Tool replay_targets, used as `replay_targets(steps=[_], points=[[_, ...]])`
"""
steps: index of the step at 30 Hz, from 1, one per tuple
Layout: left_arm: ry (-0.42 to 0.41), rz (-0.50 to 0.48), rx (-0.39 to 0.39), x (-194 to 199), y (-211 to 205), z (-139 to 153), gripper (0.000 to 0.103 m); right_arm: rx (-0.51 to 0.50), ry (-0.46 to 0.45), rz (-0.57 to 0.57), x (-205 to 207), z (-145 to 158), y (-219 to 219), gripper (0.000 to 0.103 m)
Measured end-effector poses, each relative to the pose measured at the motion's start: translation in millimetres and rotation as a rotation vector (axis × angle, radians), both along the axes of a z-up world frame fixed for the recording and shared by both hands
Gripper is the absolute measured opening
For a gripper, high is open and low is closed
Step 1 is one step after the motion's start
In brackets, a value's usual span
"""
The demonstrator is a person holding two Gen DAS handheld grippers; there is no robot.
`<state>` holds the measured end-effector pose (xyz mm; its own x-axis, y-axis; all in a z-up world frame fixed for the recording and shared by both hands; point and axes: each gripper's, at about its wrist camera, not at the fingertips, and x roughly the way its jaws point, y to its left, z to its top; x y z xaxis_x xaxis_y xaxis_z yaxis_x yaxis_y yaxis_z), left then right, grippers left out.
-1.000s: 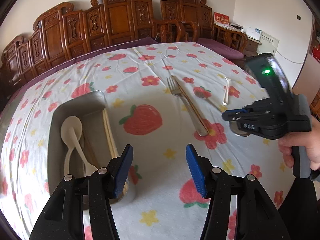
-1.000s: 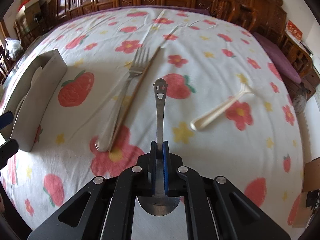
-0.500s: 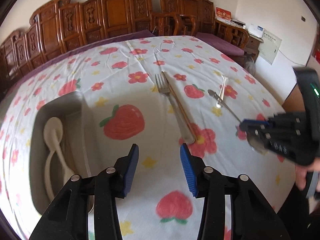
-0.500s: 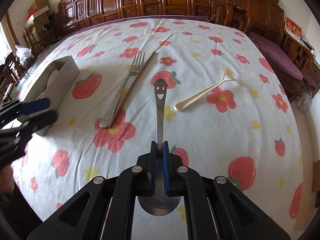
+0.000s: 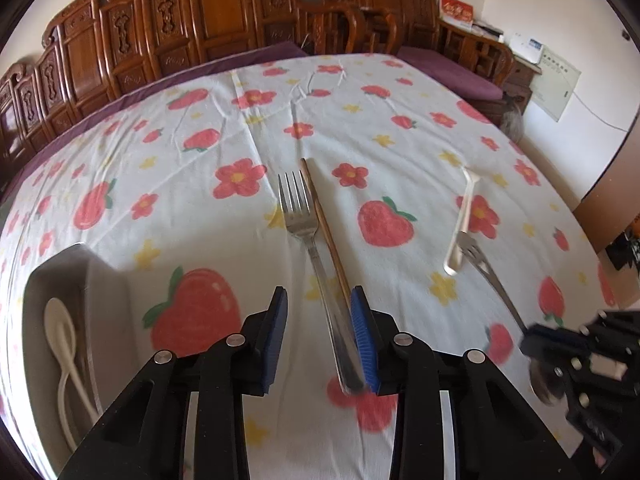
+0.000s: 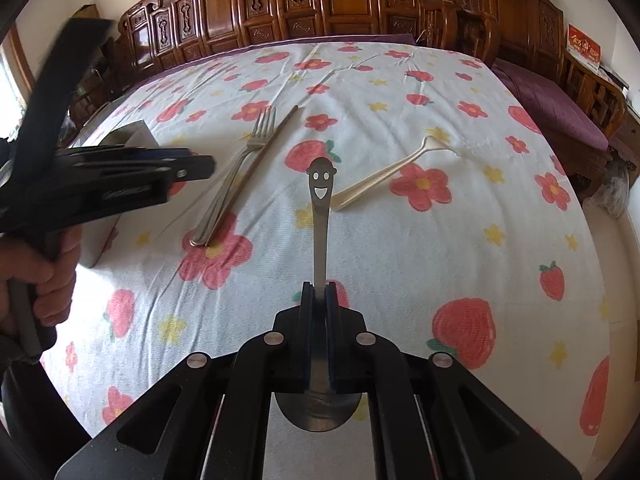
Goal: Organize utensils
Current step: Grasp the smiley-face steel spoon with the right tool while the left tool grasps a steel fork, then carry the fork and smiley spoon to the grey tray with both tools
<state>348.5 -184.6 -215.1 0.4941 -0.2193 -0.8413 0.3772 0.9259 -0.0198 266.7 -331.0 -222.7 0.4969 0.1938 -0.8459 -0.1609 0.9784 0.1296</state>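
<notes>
My left gripper [image 5: 319, 296] hovers over the near end of a steel fork [image 5: 298, 216] that lies on the flowered cloth. Its jaws are closing. The handle shows in the gap close to the right pad, and the left pad stands well clear of it. A brown chopstick [image 5: 324, 232] lies along the fork's right side. My right gripper [image 6: 319, 292] is shut on a metal spoon [image 6: 320, 200] with a smiling face cut into its handle, held above the cloth. A cream plastic utensil [image 6: 384, 180] lies to the right.
A grey tray [image 5: 60, 272] at the left holds a white spoon [image 5: 60, 328]. Carved wooden chairs [image 5: 224, 8] line the table's far side. A hand [image 6: 48, 276] grips the left tool's handle at the left edge of the right wrist view.
My left gripper has swung right, from beside the tray to over the fork's handle, and its jaws have narrowed. My right gripper, still holding the spoon, has drawn back toward the near edge.
</notes>
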Motion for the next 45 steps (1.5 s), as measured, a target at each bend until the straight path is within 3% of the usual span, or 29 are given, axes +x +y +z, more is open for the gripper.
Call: replay_targets(steps=[4,13,24,45], points=[[0.047,0.024,0.011,20.6,-5.2,-13.9,0.029,0.007,-0.001,-0.007,1.2,-0.2,-4.9,0.007],[0.068,0.043,0.055,41.5,-11.4,-25.2,0.027,0.021,-0.001,-0.011,2.0,-0.2,-7.6,0.007],[0.082,0.035,0.071,42.2,-20.1,-27.8,0.009,0.018,-0.006,-0.005,2.4,1.7,-4.5,0.007],[-0.029,0.046,0.069,7.4,5.2,24.7,0.006,0.038,-0.061,0.029,-7.0,28.7,12.1,0.007]])
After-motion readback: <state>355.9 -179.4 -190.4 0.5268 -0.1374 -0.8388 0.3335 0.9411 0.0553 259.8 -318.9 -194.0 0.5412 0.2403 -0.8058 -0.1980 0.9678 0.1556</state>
